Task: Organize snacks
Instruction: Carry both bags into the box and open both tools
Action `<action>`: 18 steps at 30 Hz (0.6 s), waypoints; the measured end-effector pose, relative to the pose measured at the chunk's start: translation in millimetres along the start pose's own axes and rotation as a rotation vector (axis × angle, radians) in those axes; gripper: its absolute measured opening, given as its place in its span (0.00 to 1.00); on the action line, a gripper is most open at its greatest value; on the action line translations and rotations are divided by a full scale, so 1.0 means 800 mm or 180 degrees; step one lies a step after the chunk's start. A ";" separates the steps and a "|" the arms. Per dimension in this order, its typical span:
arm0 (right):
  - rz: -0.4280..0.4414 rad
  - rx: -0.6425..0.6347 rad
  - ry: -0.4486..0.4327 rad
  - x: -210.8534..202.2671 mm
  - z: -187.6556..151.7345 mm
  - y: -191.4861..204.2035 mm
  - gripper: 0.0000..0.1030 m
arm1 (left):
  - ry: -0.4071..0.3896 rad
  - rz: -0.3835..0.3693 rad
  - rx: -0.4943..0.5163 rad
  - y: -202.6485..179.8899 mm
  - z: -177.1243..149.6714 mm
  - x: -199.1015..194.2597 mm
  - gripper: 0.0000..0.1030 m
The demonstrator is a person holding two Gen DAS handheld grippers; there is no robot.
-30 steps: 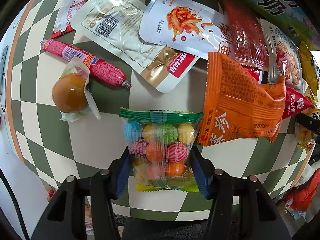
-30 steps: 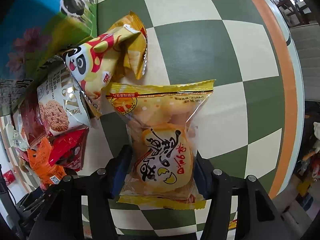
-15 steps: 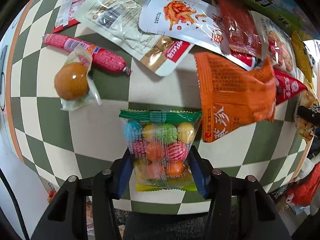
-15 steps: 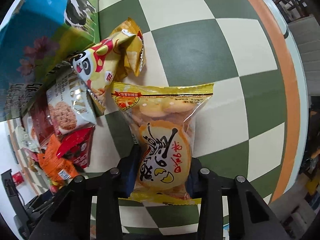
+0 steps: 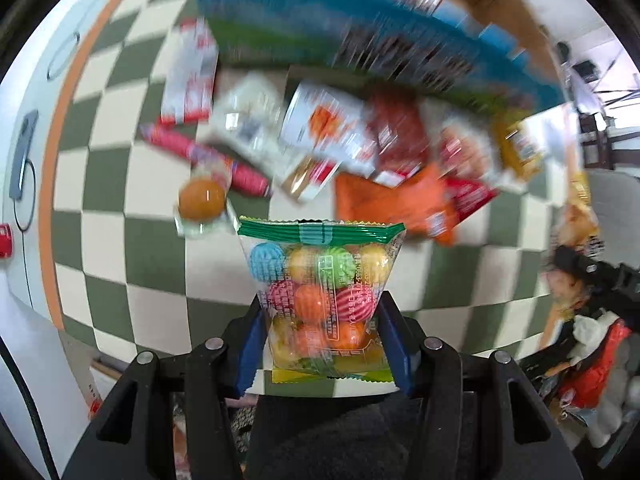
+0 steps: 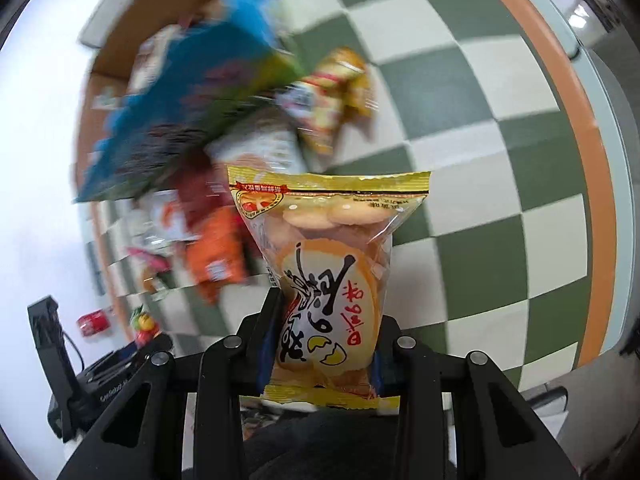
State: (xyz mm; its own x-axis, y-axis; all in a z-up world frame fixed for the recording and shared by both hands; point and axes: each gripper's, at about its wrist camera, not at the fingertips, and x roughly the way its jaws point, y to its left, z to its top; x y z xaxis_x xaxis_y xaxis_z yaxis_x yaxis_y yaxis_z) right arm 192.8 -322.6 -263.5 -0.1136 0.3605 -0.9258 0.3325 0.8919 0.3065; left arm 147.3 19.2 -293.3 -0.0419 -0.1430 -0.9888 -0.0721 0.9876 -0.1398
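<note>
While both packs hang clear above the checkered table [image 6: 500,168], the left gripper [image 5: 320,344] has its blue pads [image 5: 250,348] closed onto the lower half of the candy bag [image 5: 320,296], and the right gripper [image 6: 326,344] is pinched tight on the waist of the egg-biscuit pack [image 6: 328,280], narrow enough that the film necks in there. Candy bag: clear film, round hard balls inside, probably light; the balls can roll under pressure, so a grip low across the packed rows looks right, not on the green crimped seal sticking out ahead of the fingers. Biscuit pack: light, air-cushioned, contents brittle by the look of them; the squeeze at the middle risks cracking them, so I'd hold no harder than needed, or take it nearer the yellow end seal. Both films look glossy, so a fast swing could let them slip. Ahead of both grippers, the loose snack pile [image 5: 360,152] and the blue carton [image 5: 360,40] are motion-blurred; an orange packet [image 5: 400,204] sits ahead and right of the left gripper, a wrapped egg [image 5: 202,200] ahead and left.
</note>
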 end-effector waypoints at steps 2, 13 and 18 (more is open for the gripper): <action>0.0134 -0.0109 -0.0044 -0.021 0.000 0.021 0.37 | -0.0142 -0.0083 0.0037 -0.009 0.016 -0.034 0.48; 0.0575 -0.0806 -0.0651 -0.111 0.095 0.163 0.37 | -0.0701 -0.0185 0.0259 -0.054 0.193 -0.142 0.48; 0.0342 -0.0865 -0.0807 -0.115 0.181 0.202 0.37 | -0.0572 -0.0060 0.0245 -0.042 0.295 -0.113 0.48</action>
State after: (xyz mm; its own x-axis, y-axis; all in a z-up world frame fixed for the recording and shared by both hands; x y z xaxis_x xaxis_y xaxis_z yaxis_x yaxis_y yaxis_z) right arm 392.5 -251.0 -160.9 0.1549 0.4071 -0.9002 0.0659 0.9049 0.4206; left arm 388.4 14.6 -211.2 0.1378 -0.1544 -0.9784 0.0055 0.9879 -0.1551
